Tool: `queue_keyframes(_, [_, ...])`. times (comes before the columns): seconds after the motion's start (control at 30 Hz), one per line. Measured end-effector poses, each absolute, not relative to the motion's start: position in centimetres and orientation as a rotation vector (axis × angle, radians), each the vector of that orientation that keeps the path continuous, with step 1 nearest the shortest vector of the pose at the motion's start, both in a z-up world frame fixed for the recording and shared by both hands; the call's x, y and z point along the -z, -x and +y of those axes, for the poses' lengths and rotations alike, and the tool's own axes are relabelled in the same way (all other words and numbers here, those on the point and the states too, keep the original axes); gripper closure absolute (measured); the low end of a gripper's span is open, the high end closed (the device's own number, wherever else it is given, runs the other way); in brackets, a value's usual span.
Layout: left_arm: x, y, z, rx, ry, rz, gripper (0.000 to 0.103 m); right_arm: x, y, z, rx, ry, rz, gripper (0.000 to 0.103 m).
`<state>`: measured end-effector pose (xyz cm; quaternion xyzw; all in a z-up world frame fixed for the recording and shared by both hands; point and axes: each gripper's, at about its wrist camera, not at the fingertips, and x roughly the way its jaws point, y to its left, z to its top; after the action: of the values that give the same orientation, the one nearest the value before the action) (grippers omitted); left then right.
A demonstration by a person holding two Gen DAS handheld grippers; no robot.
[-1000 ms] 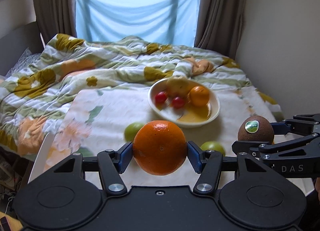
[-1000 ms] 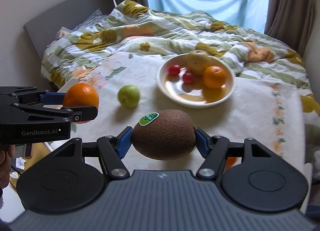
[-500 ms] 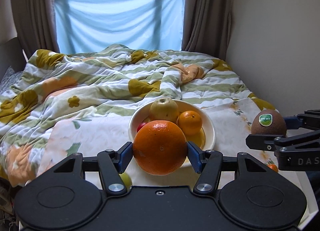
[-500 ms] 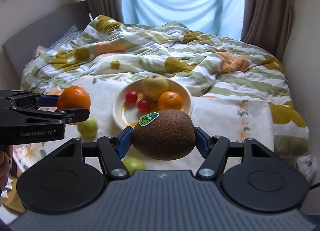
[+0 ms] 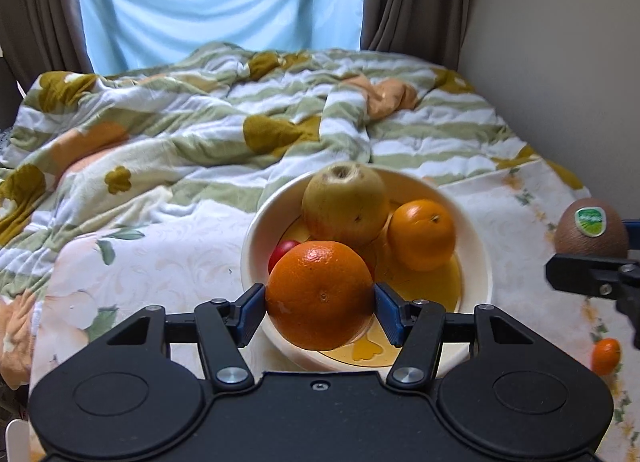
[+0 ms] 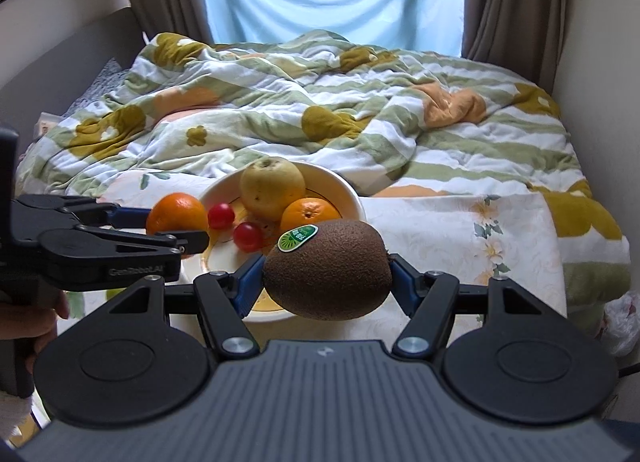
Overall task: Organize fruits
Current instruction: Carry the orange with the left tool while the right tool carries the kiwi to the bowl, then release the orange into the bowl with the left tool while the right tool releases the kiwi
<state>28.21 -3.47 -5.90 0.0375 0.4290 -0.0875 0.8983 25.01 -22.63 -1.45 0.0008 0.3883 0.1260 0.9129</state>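
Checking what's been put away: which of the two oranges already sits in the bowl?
The smaller orange beside the apple lies in the bowl; the larger orange is clamped in the left hand-held gripper.

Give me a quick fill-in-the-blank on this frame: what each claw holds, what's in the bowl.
1. The left claw is shut on an ____.
2. The right claw grips a ____ that bears a green sticker.
3. The largest fruit in the bowl is a yellowish ____.
4. Beside the small orange in the bowl lie two small ____ fruits.

Missing words: orange; kiwi; apple; red
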Motion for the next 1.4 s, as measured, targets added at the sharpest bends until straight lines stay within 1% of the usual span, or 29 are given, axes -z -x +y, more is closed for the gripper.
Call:
queue_keyframes(0.37, [7.9,-30.0,-4.0,0.208,-0.122,0.925,0.038,3.1,-26.7,-23.1,-0.224,-0.019,0.841,0.022])
queue_keyframes(0.4, [7.7,-29.9,-3.9,0.207,-0.123,0.912,0.034,3.2,-26.8,-23.2,-0.219,-0.019,0.843,0.022])
queue_keyframes(0.43, [7.5,-30.0,-3.9,0.205,-0.125,0.899,0.016,3.2,-26.8,-23.2,-0.215,-0.017,0.844,0.022])
queue_keyframes(0.47, [7.2,-29.9,-3.8,0.2,-0.126,0.887,0.001,3.3,-26.9,-23.2,-0.21,-0.016,0.845,0.022])
queue_keyframes(0.5, [6.9,-29.7,-3.7,0.195,-0.124,0.871,0.0,3.3,-26.9,-23.2,-0.207,-0.014,0.846,0.022])
queue_keyframes(0.9, [4.0,-26.2,-0.1,0.144,-0.061,0.849,0.0,3.5,-27.9,-21.2,-0.242,0.007,0.858,0.022])
queue_keyframes(1.4, [3.4,-22.0,4.4,0.048,-0.018,0.854,0.0,7.8,-29.8,-15.6,-0.321,0.059,0.925,0.022])
